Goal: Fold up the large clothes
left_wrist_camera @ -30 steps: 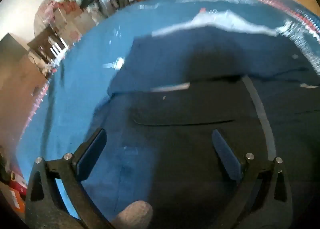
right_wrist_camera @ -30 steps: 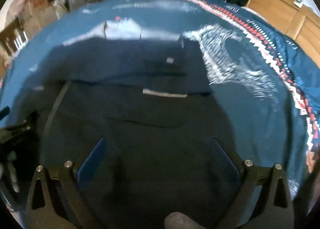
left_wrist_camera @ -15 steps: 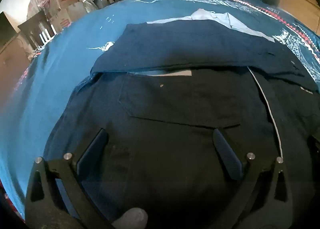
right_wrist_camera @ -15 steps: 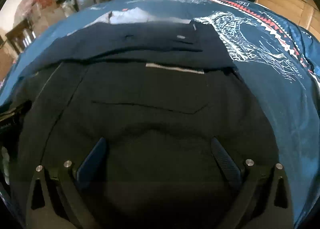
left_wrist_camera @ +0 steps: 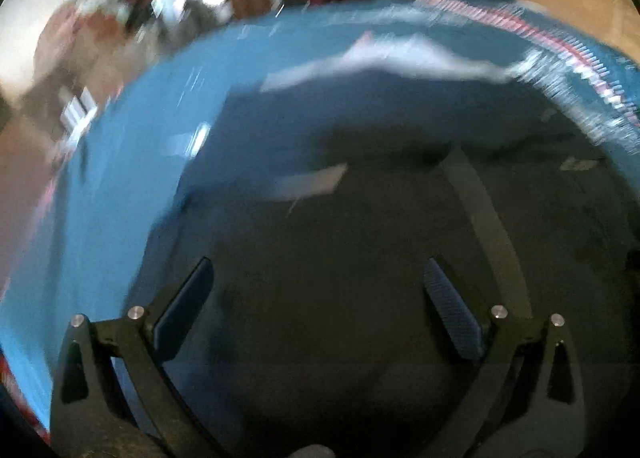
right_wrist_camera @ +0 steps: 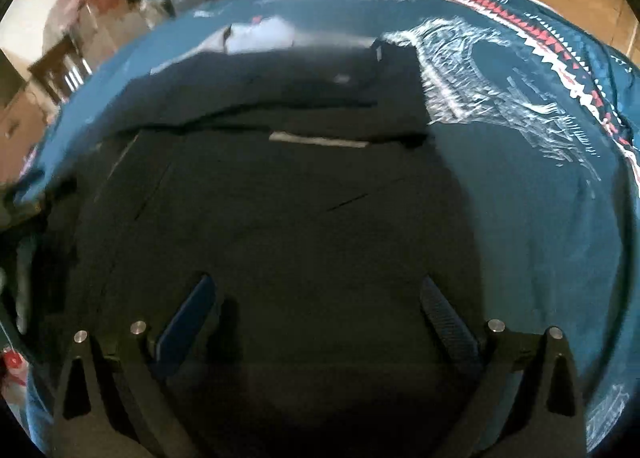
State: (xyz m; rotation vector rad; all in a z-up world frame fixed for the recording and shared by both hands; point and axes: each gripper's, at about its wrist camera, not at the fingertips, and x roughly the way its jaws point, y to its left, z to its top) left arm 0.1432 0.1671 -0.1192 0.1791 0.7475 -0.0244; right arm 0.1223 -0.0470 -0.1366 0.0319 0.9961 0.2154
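Both my claws spread wide, holding nothing: left claw [left_wrist_camera: 316,290], right claw [right_wrist_camera: 316,306]. Dark navy garment [right_wrist_camera: 280,225] lies flat on the blue patterned bedspread [right_wrist_camera: 540,185], directly beneath both claws. Left view motion-blurred. White label [right_wrist_camera: 318,140] visible at fold.

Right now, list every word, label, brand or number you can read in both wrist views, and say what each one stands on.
No text can be read in either view.
White printed marks on the blue patterned bedspread: possibly lettering, too smeared to read.
Pale rectangular tag on the dark navy garment: no legible print; motion-blurred in the left wrist view.
Small pale patches on the folded-over navy part: too small to read.
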